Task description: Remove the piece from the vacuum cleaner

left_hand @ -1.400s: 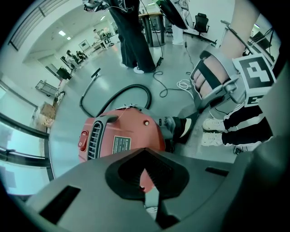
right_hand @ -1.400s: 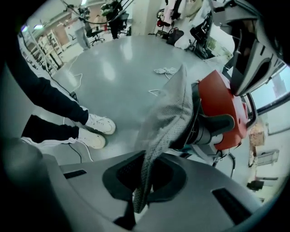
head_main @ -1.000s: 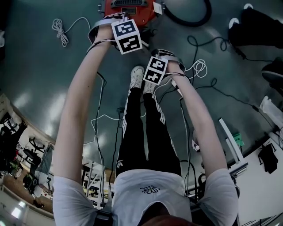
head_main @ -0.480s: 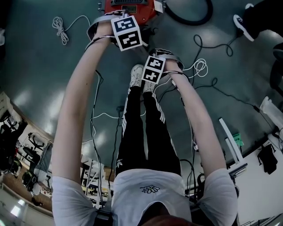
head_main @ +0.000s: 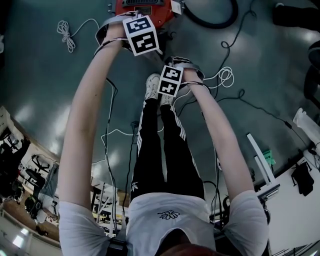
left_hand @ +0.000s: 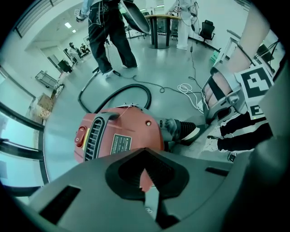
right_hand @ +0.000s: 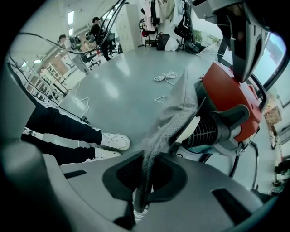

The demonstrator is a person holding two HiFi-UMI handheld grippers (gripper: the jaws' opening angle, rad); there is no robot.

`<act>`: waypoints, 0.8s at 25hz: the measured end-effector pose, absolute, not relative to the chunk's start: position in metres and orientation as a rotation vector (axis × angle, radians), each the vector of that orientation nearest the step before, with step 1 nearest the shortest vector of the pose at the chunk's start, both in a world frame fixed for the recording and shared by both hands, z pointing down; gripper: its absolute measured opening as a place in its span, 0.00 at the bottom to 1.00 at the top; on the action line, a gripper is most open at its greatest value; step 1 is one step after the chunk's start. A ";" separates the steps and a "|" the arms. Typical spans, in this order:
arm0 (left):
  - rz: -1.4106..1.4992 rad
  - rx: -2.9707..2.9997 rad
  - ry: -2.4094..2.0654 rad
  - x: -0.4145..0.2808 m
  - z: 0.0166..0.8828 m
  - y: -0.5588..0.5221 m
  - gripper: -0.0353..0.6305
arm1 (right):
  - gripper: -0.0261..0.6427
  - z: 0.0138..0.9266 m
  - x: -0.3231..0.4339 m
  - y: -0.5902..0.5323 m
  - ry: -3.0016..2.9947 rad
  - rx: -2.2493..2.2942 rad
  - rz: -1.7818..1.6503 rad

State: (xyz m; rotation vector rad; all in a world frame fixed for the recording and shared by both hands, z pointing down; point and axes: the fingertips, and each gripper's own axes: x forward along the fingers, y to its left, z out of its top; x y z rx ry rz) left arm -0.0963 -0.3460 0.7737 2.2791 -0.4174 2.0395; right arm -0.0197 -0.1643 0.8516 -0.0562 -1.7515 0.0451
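The red vacuum cleaner [head_main: 142,10] lies on the grey floor ahead of my feet. In the left gripper view its top with the vent and switch [left_hand: 118,133] fills the middle. My left gripper [left_hand: 147,186] has its jaws together on a red edge of the body. From the right gripper view it [right_hand: 242,41] comes down onto the vacuum [right_hand: 226,95] from above. My right gripper [right_hand: 145,181] is shut on a grey mesh cloth piece [right_hand: 174,113]. The cloth runs taut up to the body, beside the ribbed hose coupling [right_hand: 206,131].
The black hose [head_main: 212,20] loops on the floor beyond the vacuum. Coiled white cables [head_main: 67,35] [head_main: 225,75] lie to either side. My white shoes [head_main: 155,87] stand just below the right gripper's marker cube [head_main: 170,80]. Another person [left_hand: 108,36] stands further off, near a table [left_hand: 163,25].
Both grippers have shifted slightly away from me and to the left. The bystander's feet at the upper right have moved mostly out of the picture.
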 end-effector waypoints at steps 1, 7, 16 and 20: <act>2.043 2.279 -0.416 -0.096 0.774 -0.346 0.06 | 0.07 0.853 -0.021 -0.155 -1.745 -0.097 0.049; 1.995 2.309 -0.450 -0.093 0.773 -0.345 0.06 | 0.07 0.872 -0.011 -0.088 -1.742 -0.120 0.126; 1.977 2.289 -0.543 -0.096 0.774 -0.349 0.06 | 0.07 0.864 -0.004 -0.113 -1.752 -0.009 0.185; 1.708 2.203 -0.792 -0.097 0.774 -0.337 0.06 | 0.07 0.835 -0.008 -0.105 -1.758 0.007 0.250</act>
